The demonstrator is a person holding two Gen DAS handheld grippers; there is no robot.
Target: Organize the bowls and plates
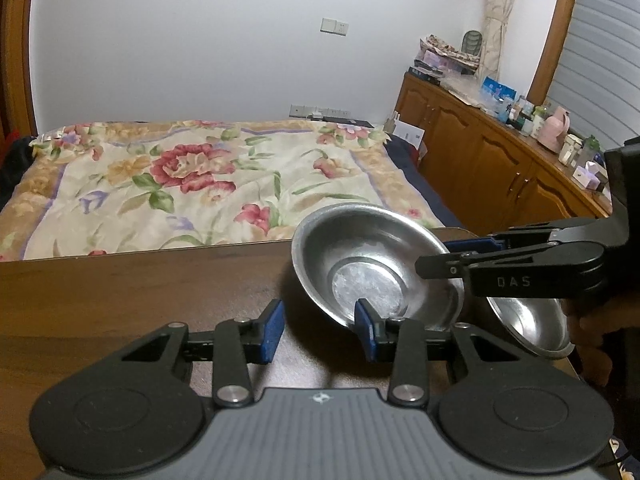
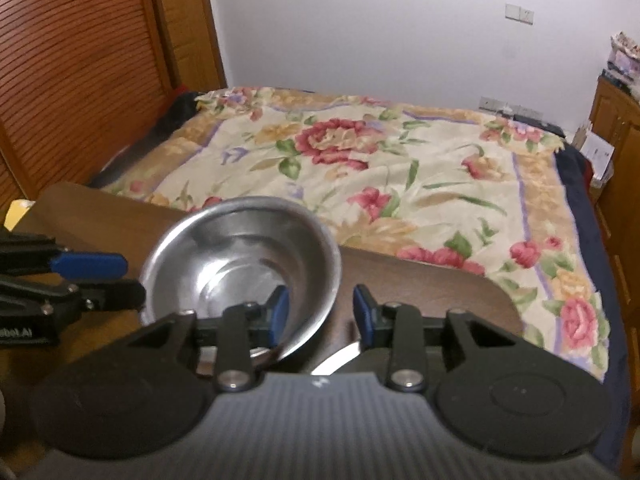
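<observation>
Straddling the tilted shiny steel bowl's (image 2: 240, 264) near rim, the right gripper (image 2: 320, 316) is gaping wide; left gripper (image 1: 320, 328) likewise, empty. Thin, slippery metal: pinch the rim.

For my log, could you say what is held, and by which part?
Nothing is gripped: the right gripper straddles the tilted bowl at its rim, jaws open; the left gripper is open, empty.
</observation>
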